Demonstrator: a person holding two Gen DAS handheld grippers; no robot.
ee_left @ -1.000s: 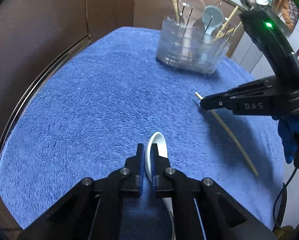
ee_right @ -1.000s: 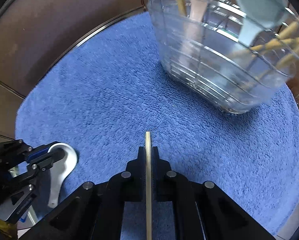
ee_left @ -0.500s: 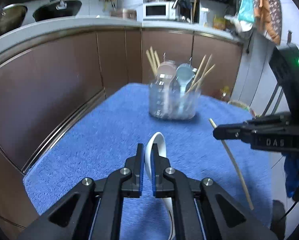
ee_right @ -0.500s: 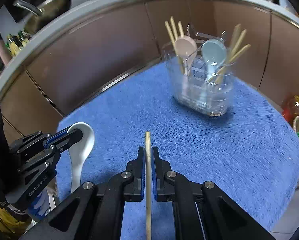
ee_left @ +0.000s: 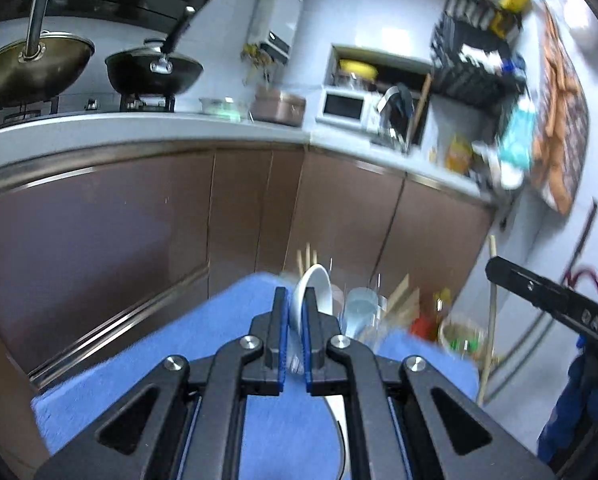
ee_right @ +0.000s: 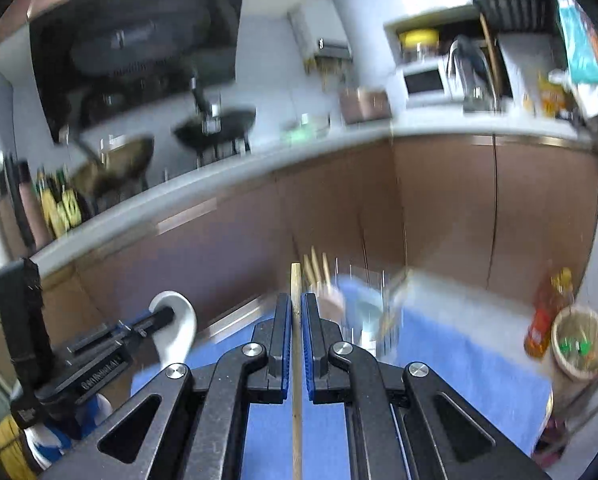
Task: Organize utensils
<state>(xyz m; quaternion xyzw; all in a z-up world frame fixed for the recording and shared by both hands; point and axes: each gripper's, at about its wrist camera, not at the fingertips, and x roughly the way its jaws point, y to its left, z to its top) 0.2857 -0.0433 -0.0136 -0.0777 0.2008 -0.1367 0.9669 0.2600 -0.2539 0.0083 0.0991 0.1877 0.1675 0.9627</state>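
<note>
White spoon (ee_left: 313,294): pinched edge-on between the pads of the left hand-held gripper (ee_left: 295,314), bowl sticking up past the tips, handle trailing back under the jaws. Looks ceramic, so stiff, glossy, prob. slippery & chippable; the thin rim/neck is a narrow hold, so it could pivot if swung fast. Better set down gently than dropped.

Chopstick (ee_right: 296,344): clamped in the right hand-held gripper (ee_right: 297,316), running straight along the finger line, tip poking out in front. Light, rigid, wood/bamboo by the look; a grip near one end leaves a long lever, so it may swing.

Both items are up in the air, above the blue towel (ee_left: 235,320) on the worktop. Clear utensil holder (ee_left: 363,314) w/ spoons & chopsticks sits ahead at the towel's far end, blurred, partly hidden behind the fingers.

Pose: both grippers point fwd, only slightly downward, side by side, aimed roughly at the holder. Frames smeared, so fine detail around the holder can't be told.
</note>
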